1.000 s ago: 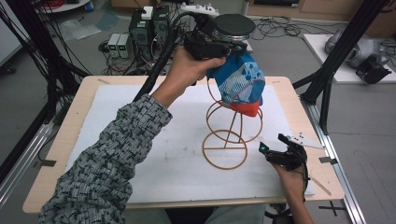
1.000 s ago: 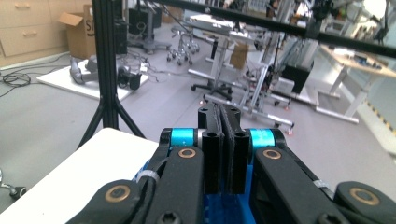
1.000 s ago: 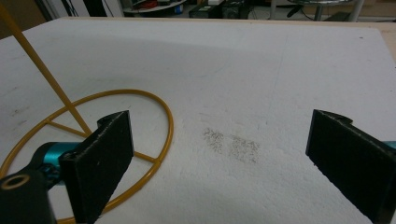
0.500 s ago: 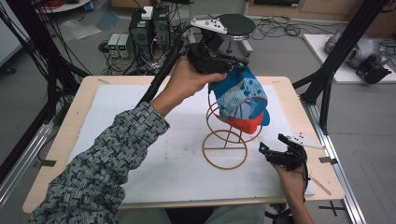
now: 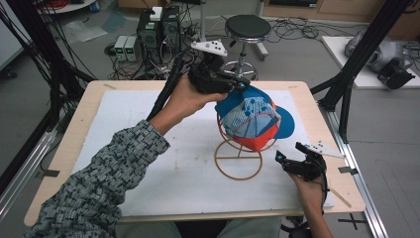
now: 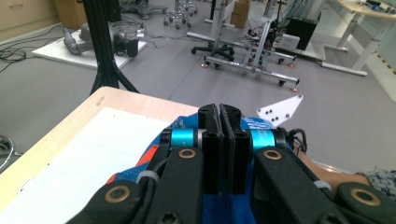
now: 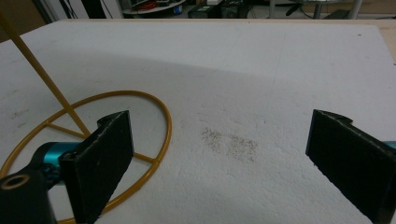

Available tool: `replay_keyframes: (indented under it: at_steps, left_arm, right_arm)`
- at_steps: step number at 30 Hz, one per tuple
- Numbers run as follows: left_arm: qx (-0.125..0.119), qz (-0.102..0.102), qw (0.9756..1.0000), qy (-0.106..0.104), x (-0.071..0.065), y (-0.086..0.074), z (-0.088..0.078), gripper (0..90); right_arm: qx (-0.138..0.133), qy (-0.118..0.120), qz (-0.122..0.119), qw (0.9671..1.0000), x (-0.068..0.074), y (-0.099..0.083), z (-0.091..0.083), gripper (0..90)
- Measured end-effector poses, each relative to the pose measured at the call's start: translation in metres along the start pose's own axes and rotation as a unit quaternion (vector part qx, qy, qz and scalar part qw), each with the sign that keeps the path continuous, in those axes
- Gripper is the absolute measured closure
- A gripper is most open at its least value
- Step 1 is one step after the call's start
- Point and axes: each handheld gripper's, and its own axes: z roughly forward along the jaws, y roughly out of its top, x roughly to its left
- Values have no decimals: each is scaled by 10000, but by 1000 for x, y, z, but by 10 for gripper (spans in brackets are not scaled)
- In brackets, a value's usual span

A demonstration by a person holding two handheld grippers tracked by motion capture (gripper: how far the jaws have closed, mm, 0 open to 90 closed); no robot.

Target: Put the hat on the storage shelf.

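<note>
On the wire stand (image 5: 239,159), blue-orange cap (image 5: 250,118)

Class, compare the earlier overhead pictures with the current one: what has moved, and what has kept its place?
The left gripper, shut on the cap, has brought it down onto the top of the wire stand, brim turned to the right. The right gripper has stayed open beside the stand's base ring.

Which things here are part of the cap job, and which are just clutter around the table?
In the job:
- cap, gripped by the shut left gripper
- wire stand under it
- right gripper, open, waiting beside the stand's base ring

Lying about:
- stool
- boxes and cables on the floor
</note>
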Motion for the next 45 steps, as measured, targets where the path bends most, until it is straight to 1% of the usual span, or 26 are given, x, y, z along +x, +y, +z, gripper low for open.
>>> replay_keyframes:
  at_steps: [3,5,7,10,11,12,15,18,21,26,27,29,31,37,38,41,45]
  left_arm:
    - [76,8,10000,-3,0,-6,1,871]
    - [93,39,9999,10,-1,-9,1,871]
    - [83,18,10000,-24,-2,-12,1,870]
    - [138,61,9999,-11,-3,-16,1,868]
    - [109,30,9999,-17,-4,-17,1,869]
    - [128,51,9999,-27,-4,-19,1,869]
    - [110,28,9999,-25,-5,-22,1,869]
    - [81,-22,10000,-42,-6,-25,0,869]
    - [44,-45,9999,-121,-8,-26,-1,869]
    - [-32,-110,9996,-258,-15,-25,-3,869]
    - [-42,-85,9996,-269,-15,-24,-4,870]
    - [-108,-93,9995,-290,-16,-22,-6,869]
    - [-208,-187,9989,-373,-17,-21,-9,869]
    - [-153,-113,9992,-343,-21,-21,-9,870]
    - [-164,-156,9992,-333,-20,-22,-8,870]
    - [-30,-118,9996,-274,-17,-27,-3,870]
    - [39,-124,9997,-223,-14,-33,3,869]
  right_arm:
    - [-8,-6,0,10000,0,0,-1,67]
    - [8,0,22,10000,-1,0,-1,67]
    - [-17,-15,2,10000,-1,0,-1,67]
    - [13,-6,33,10000,-1,0,-1,66]
    - [16,-6,38,10000,-1,0,-1,67]
    - [10,-4,37,10000,-1,0,-1,67]
    - [-13,-19,-5,10000,-2,0,-1,67]
    - [7,-18,41,10000,-2,0,-1,67]
    - [0,-21,45,10000,-2,-1,-1,66]
    - [25,-12,60,10000,-1,-1,-1,66]
    - [24,-13,66,10000,-1,-1,-1,67]
    - [21,-9,68,10000,-2,-1,-1,67]
    - [23,-9,75,10000,-1,-1,-1,67]
    - [22,-12,74,10000,-1,-1,-1,67]
    - [25,-12,64,10000,-1,-1,-1,67]
    - [25,-10,57,10000,-1,-1,0,66]
    - [28,-8,67,10000,-1,-1,-1,66]
